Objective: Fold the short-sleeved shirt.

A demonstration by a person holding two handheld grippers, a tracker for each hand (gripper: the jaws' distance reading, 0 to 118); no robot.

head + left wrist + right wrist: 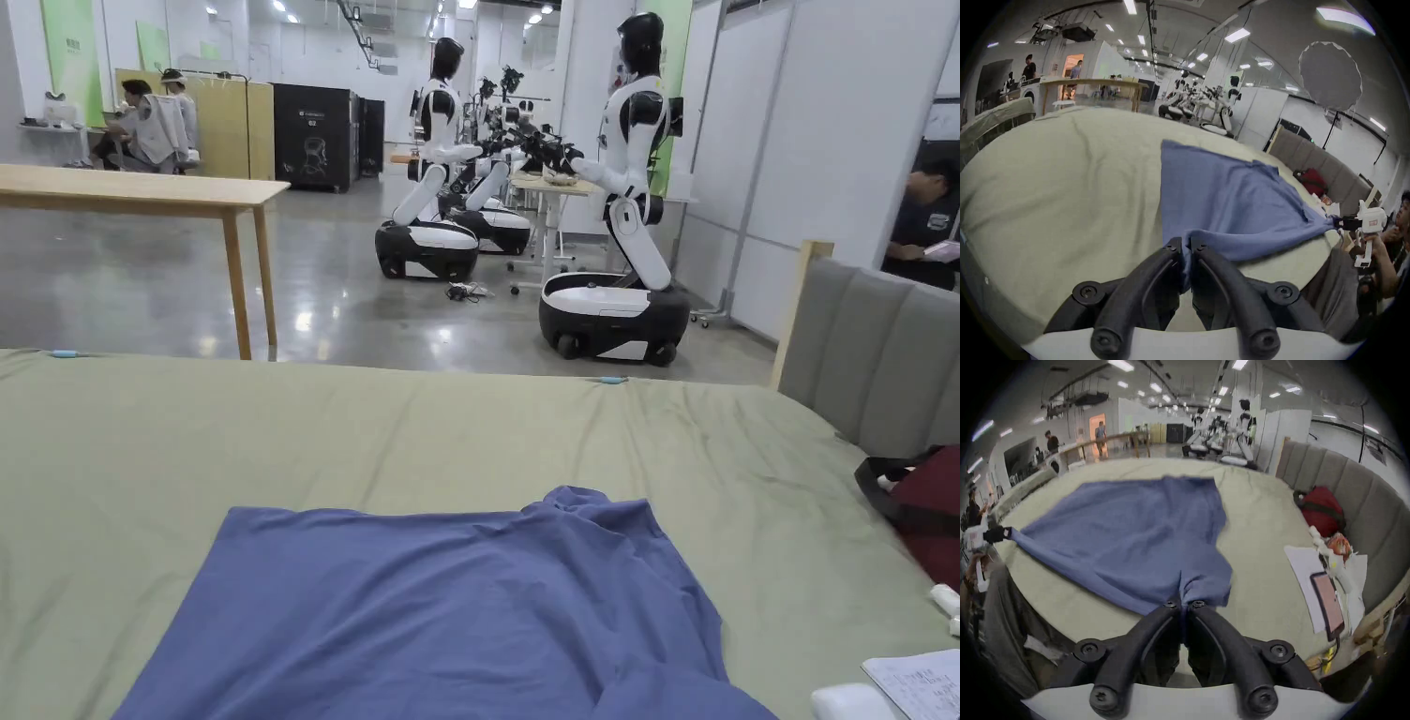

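a: where is the shirt [450, 609] now?

b: it lies on the bed [281, 441], mostly flat, at about 6 o'clock in the head view. the near edge is held up at two corners. the left gripper [1186, 246] has both jaws pressed on one corner, with blue cloth bunched between them. the right gripper [1181, 603] does the same on the other corner.

a: so both are closed on cloth. what can go wrong?

b: i think the grip is thin. each one pinches only a small bunch near the tips, so a strong pull can make a corner slip out. then one side drops and the fold goes crooked.

a: anything else?

b: the far edge, at 12 o'clock, is wrinkled, and the part at 1 o'clock is already turned over. if the near edge is carried over like this, the wrinkles can be trapped inside.

a: and the things beside?

b: in the right gripper view a red bag [1320, 511] and papers [1305, 574] are at 3 o'clock, apart from the shirt. a wide swing to that side can catch them.
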